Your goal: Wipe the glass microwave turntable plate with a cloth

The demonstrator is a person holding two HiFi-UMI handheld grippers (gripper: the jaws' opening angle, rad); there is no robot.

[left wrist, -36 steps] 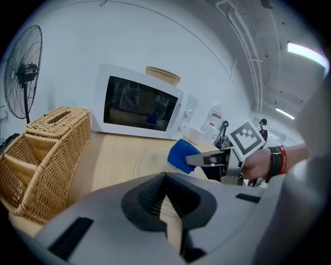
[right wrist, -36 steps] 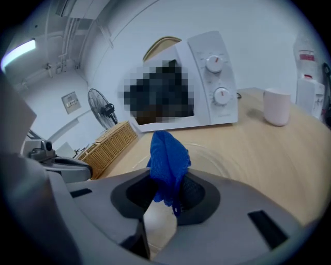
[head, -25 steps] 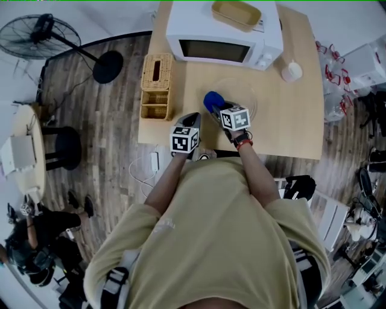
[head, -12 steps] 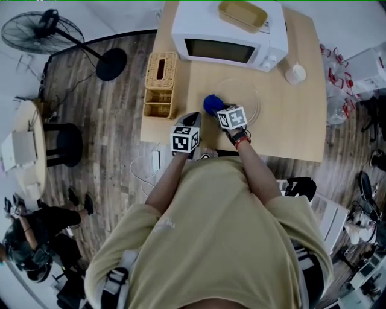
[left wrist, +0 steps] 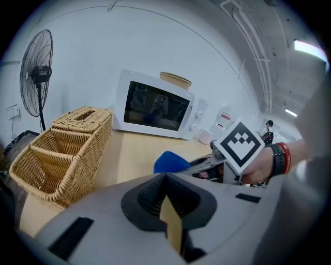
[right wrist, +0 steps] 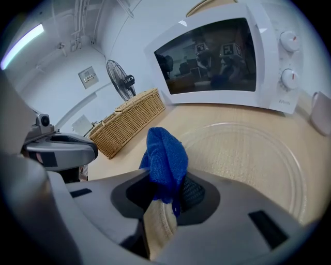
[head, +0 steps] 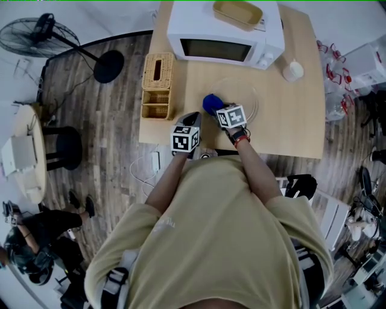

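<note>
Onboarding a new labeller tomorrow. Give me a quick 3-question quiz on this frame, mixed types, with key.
1. Multiple choice: what does the right claw hold?
A. a blue cloth
B. a yellow sponge
C. nothing

2. True or false: the glass turntable plate sits inside the microwave.

3. Short answer: what rests on top of the microwave?

Key
1. A
2. False: it lies on the table in front of the microwave.
3. A yellow tray.
</note>
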